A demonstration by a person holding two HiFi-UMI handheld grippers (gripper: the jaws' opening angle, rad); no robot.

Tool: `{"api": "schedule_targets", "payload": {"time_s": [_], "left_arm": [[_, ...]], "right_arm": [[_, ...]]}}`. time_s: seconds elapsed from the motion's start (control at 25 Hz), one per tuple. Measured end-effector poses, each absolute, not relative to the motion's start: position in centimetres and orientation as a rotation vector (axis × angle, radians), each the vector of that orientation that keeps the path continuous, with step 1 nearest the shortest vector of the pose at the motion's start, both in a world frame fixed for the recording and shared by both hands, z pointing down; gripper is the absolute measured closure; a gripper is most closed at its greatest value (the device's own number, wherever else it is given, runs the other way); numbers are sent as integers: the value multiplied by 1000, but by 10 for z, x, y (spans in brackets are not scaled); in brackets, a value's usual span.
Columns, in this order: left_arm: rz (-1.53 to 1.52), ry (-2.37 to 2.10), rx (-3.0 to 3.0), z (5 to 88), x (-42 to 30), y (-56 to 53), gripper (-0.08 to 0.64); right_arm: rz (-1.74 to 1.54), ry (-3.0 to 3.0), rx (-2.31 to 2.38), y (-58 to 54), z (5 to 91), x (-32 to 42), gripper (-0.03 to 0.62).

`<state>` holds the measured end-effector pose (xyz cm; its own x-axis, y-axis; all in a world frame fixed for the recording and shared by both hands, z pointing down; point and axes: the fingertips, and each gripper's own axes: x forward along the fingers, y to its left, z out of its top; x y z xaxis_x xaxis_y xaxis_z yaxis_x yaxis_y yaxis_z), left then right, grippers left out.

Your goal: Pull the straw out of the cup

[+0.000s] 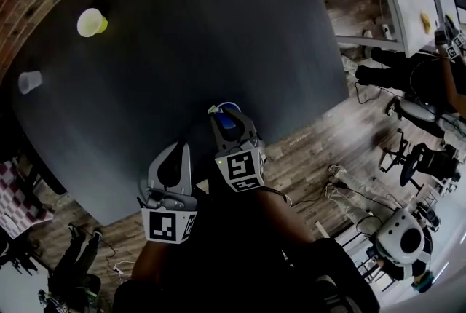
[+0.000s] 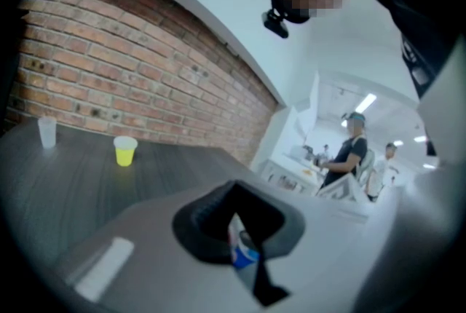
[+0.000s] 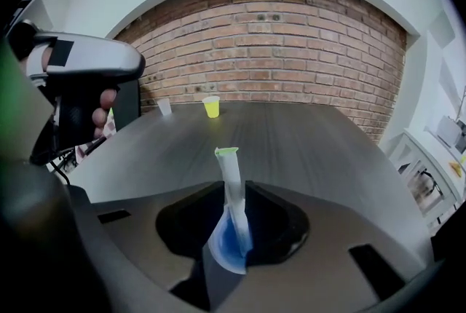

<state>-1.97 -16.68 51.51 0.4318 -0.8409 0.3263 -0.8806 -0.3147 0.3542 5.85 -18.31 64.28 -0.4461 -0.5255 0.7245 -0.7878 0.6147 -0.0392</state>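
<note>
1. White with a green tip, the straw [image 3: 231,184] is standing up out of the right gripper [image 3: 233,235], whose jaws are pressing together on its lower part. A blue patch is showing at the pinch, and it is not possible to tell whether it belongs to the straw or to the jaw pads
2. The left gripper [image 2: 244,250] is hanging just beside the right one over the near edge of the dark table [image 1: 204,35], its jaws lying flat against each other. A small blue-and-white bit is showing at their seam, looking more like pad than a held thing
3. The yellow cup [image 1: 91,22] and the clear cup [image 1: 29,81] are standing well apart from both grippers, at the table's far side near the brick wall [image 3: 262,35], and neither is showing a straw in it
4. Judging from this, the pull is looking already done: the straw is being held free of any cup, and what is remaining is at most setting it down or letting it go
</note>
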Motion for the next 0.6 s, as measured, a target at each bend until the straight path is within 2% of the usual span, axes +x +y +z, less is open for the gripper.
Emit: {"api": "schedule_targets", "payload": {"time_s": [0.6], "left_arm": [[118,-1457,2206,514,-2,-176,558]], "right_arm": [[484,-2114,1031,-192,650,82,538]]}}
